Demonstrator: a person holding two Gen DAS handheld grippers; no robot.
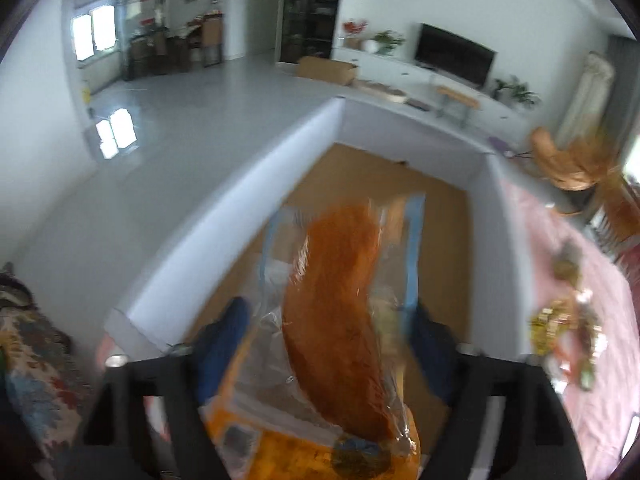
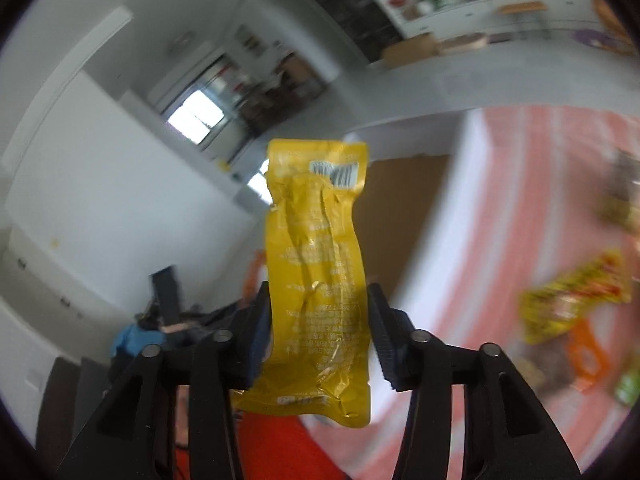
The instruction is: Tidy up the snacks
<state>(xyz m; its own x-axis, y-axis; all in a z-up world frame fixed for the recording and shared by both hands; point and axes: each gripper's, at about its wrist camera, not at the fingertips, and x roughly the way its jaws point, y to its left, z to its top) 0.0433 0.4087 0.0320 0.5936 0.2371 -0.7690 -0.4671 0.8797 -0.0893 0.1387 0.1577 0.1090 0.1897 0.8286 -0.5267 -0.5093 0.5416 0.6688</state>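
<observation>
In the left wrist view, a clear packet (image 1: 340,300) holding a long orange-brown snack hangs over the white box (image 1: 224,216), which has a brown cardboard floor. It lies between the blue pads of my left gripper (image 1: 328,336). The jaws stand wide and I see no pad pressing on it. In the right wrist view, a wrinkled yellow packet (image 2: 316,264) with a barcode sticks straight out between the pads of my right gripper (image 2: 318,312), which sit against its two side edges. Behind it is the same white box (image 2: 440,208).
A pink striped tablecloth (image 1: 568,392) lies right of the box, with several loose snack packets (image 1: 568,328) on it. The right wrist view shows more of these packets (image 2: 572,292), yellow and orange. A patterned sofa (image 1: 32,360) is at the left. Grey floor lies beyond the box.
</observation>
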